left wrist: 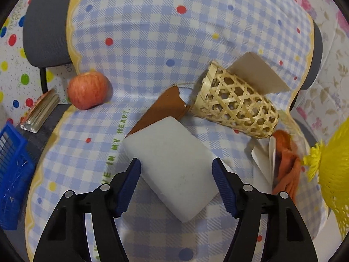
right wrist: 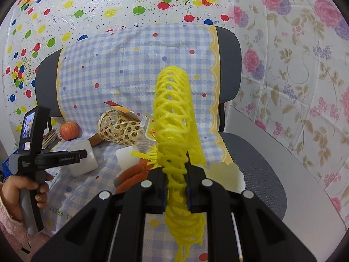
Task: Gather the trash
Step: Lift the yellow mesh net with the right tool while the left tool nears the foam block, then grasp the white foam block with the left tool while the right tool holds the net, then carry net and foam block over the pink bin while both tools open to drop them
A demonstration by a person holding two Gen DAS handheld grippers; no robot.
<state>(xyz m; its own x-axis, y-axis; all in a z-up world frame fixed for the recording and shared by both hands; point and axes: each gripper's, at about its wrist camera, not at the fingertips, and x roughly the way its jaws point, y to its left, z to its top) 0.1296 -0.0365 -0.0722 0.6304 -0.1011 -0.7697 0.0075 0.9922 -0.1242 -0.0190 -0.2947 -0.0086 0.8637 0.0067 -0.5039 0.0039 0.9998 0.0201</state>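
A white foam block (left wrist: 174, 144) lies at an angle on the blue checked cloth (left wrist: 152, 32) over a chair seat. My left gripper (left wrist: 175, 161) straddles the block with its blue pads (left wrist: 128, 181) close beside its two sides. I see no clear squeeze on the block. In the right wrist view the left gripper (right wrist: 84, 152) hovers over the same block (right wrist: 84, 166), held by a person's hand (right wrist: 19, 187). My right gripper (right wrist: 176, 166) is shut on a yellow foam net sleeve (right wrist: 172, 109), which stands up between its jaws. The net (left wrist: 336, 163) also shows at the right edge of the left wrist view.
On the cloth lie a red apple (left wrist: 87, 90), a woven bamboo basket (left wrist: 235, 107) on its side, a torn brown card piece (left wrist: 161, 109), a grey card (left wrist: 257, 74), an orange glove (left wrist: 285, 163) and white paper (left wrist: 261, 159). A blue plastic crate (left wrist: 11, 174) stands at the left.
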